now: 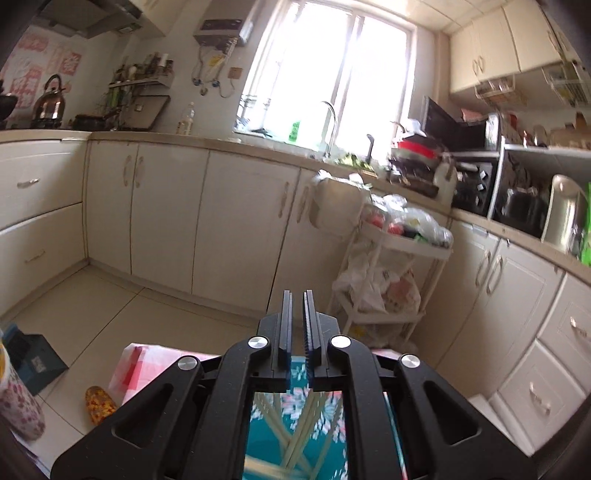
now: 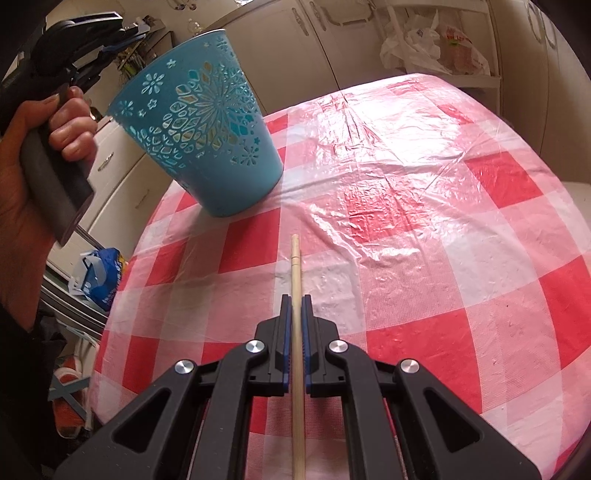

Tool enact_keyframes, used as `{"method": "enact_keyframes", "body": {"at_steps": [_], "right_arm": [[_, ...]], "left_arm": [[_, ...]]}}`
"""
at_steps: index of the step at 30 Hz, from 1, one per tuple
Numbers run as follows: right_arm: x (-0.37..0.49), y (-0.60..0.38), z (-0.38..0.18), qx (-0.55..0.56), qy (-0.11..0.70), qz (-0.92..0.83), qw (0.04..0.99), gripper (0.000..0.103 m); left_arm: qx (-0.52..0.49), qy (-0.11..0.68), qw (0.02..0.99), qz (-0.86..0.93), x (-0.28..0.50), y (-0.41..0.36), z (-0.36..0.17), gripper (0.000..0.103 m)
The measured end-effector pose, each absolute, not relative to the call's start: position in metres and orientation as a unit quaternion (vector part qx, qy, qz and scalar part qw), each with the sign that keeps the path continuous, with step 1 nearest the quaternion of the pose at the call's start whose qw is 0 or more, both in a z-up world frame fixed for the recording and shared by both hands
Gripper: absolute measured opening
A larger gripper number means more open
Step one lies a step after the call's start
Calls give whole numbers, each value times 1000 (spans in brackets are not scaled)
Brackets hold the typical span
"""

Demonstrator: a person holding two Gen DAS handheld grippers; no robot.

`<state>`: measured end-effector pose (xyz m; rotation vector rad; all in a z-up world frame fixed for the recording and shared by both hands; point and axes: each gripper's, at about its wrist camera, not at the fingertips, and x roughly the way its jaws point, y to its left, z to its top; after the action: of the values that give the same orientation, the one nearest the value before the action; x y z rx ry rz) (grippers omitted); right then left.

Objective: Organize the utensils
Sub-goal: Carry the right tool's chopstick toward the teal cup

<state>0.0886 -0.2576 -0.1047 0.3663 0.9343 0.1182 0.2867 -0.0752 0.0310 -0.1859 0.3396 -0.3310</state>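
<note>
A teal cut-out cup [image 2: 207, 122] stands near the far left edge of the table. My left gripper [image 2: 142, 27], held by a hand [image 2: 62, 122], hovers just over its rim. In the left wrist view the cup [image 1: 295, 424] shows below the left gripper [image 1: 297, 293], with several wooden chopsticks [image 1: 284, 435] inside it. Only a narrow gap shows between the left jaws, and nothing is in it. My right gripper [image 2: 295, 297] is shut on one wooden chopstick [image 2: 294, 258], which lies lengthwise between the pads. Its end points toward the cup from above the table.
The round table [image 2: 443, 184] has a red-and-white checked cloth under clear plastic. A white trolley [image 1: 388, 258] piled with bags stands by the cream cabinets [image 1: 166, 221]. On the floor to the left of the table lies a blue bag [image 2: 99, 277].
</note>
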Motion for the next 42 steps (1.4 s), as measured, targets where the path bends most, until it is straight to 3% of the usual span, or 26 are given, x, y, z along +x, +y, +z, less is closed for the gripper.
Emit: {"method": "enact_keyframes", "body": {"at_steps": [1,2,4,10,15,18,21,30,36,42], "right_arm": [[89,-256,-104,167,447,53,877,6],[89,-253,-103,155,447,49,880,6],[90,-249,-103,136,448,43,883,6],[91,-235,-101,66,448,31,891,6],[89,-216,-102,-18,443,11,896,6],[88,-218,-102,-14,442,12,897,6],[88,-227,-102,18,443,19,896,6],[89,-262,-99,184,430,44,883,6],[89,-278,-102,282,410,74,864,6],[93,-262,-99,211,431,46,876,6]], "left_arm": [[-86,173,967,-164,280,-72,30,20],[-85,173,968,-163,274,-69,29,36],[-89,167,971,-150,253,-55,28,55],[-104,188,968,-131,198,-14,-4,76],[-106,297,943,-111,196,2,-68,78],[-107,333,931,-105,197,7,-91,78],[-95,348,926,-107,194,5,-106,79],[-88,371,920,-91,201,0,-112,95],[-67,387,916,-84,208,-9,-115,95],[-80,402,909,-79,214,-5,-119,95]]}}
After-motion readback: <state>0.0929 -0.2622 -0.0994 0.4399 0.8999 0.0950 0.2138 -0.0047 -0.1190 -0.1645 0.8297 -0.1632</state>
